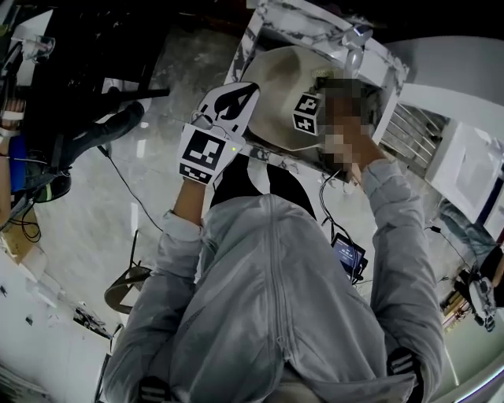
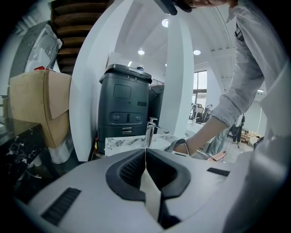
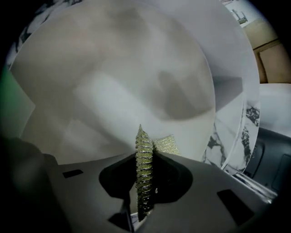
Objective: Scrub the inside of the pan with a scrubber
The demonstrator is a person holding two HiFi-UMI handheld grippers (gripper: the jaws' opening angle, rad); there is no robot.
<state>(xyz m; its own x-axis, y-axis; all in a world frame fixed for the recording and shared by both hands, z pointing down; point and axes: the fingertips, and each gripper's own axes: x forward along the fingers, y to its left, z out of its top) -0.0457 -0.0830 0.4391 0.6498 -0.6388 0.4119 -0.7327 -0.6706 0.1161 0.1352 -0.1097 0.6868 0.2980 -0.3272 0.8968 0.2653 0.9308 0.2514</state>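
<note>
A cream-coloured pan (image 1: 276, 83) lies on the marble counter at the top of the head view. Its pale inside (image 3: 113, 82) fills the right gripper view. My right gripper (image 3: 145, 157) is shut on a yellow-green mesh scrubber (image 3: 144, 173), whose tip stands close to the pan's inner surface. In the head view the right gripper (image 1: 309, 112) sits over the pan, its jaws hidden under the marker cube. My left gripper (image 1: 230, 106) hovers at the pan's left rim. In its own view the left gripper (image 2: 145, 154) is shut with nothing between its jaws, pointing out into the room.
A marble-patterned counter (image 1: 264, 24) with a faucet (image 2: 150, 130) holds the pan. A dark bin (image 2: 122, 104) and a cardboard box (image 2: 38, 107) stand beyond it. A white rack (image 1: 417, 130) is at the right, and cables and a stool (image 1: 126, 287) are on the floor.
</note>
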